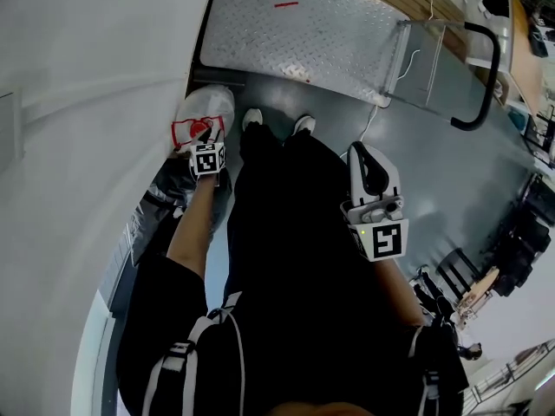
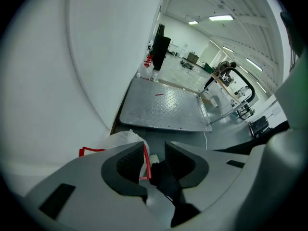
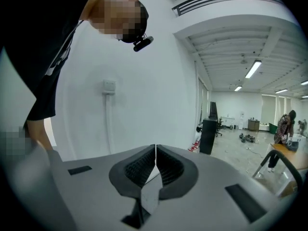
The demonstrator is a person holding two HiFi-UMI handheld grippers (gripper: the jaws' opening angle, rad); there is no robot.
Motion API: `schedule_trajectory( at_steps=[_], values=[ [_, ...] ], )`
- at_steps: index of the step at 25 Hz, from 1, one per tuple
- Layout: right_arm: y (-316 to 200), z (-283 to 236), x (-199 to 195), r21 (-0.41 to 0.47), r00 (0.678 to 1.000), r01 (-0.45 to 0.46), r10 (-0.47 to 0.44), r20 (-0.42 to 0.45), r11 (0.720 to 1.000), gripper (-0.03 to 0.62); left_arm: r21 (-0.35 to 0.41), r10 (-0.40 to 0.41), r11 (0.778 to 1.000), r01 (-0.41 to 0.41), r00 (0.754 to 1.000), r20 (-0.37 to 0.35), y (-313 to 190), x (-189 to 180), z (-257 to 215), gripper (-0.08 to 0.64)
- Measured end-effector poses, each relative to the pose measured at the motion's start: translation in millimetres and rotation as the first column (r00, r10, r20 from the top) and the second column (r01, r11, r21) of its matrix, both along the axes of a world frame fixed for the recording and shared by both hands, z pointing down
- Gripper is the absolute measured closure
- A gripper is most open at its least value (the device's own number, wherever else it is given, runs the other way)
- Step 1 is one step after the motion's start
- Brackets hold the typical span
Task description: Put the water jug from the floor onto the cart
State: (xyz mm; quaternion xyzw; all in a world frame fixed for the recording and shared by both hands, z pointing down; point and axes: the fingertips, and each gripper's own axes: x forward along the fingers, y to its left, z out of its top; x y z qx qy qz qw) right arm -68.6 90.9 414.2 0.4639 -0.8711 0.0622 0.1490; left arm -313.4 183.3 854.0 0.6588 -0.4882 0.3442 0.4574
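The water jug (image 1: pixel 208 104) stands on the floor against the wall, pale and translucent, with a red handle (image 1: pixel 186 132) on top. My left gripper (image 1: pixel 206 139) points steeply down right over it. In the left gripper view its jaws stand open around the red handle (image 2: pixel 144 163), which runs close to the left pad without being pinched; the jug's shoulder (image 2: pixel 126 137) shows behind. The cart (image 1: pixel 295 33) is a flat diamond-plate platform just beyond the jug, also seen as the cart deck (image 2: pixel 163 109). My right gripper (image 1: pixel 362 156) hangs by the person's right leg, shut and empty (image 3: pixel 155 150).
A white wall (image 1: pixel 87 102) runs along the left, close to the jug. The cart's black push handle (image 1: pixel 484 76) rises at its far right end. The person's shoes (image 1: pixel 252 118) stand between jug and cart edge. A thin cable (image 1: pixel 373 120) trails on the floor. Chairs and desks crowd the right.
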Motion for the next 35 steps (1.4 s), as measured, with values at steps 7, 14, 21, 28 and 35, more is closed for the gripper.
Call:
schedule_trajectory(
  at_steps=[7,14,21,28,35],
  values=[
    [-8.3,2.5,-22.6,0.089,0.998,0.053,-0.052,-0.020,0.995,0.572,-0.098,0.020,0.995,-0.022,1.000,-0.018,16.3,-0.5,58.9,0.417],
    [-8.2,21.1,-5.6,0.074,0.998,-0.006,0.010,-0.056,0.997,0.572,-0.091,0.029,0.995,-0.032,0.999,-0.037,12.5,-2.3,81.6,0.411],
    [-11.7,42.6,2.0,0.035,0.997,-0.051,0.053,-0.056,0.998,0.572,-0.147,0.031,0.988,-0.040,0.998,-0.060,7.1,15.8,109.9,0.411],
    [-1.9,68.9,12.7,-0.036,0.992,-0.086,0.082,-0.099,0.996,0.572,-0.253,0.043,0.965,-0.061,0.996,-0.077,22.9,14.8,146.6,0.413],
    [1.4,75.9,27.0,-0.103,0.988,-0.117,0.106,-0.110,0.988,0.572,-0.346,0.064,0.934,-0.086,0.995,-0.075,25.3,15.0,141.8,0.503]
  ],
)
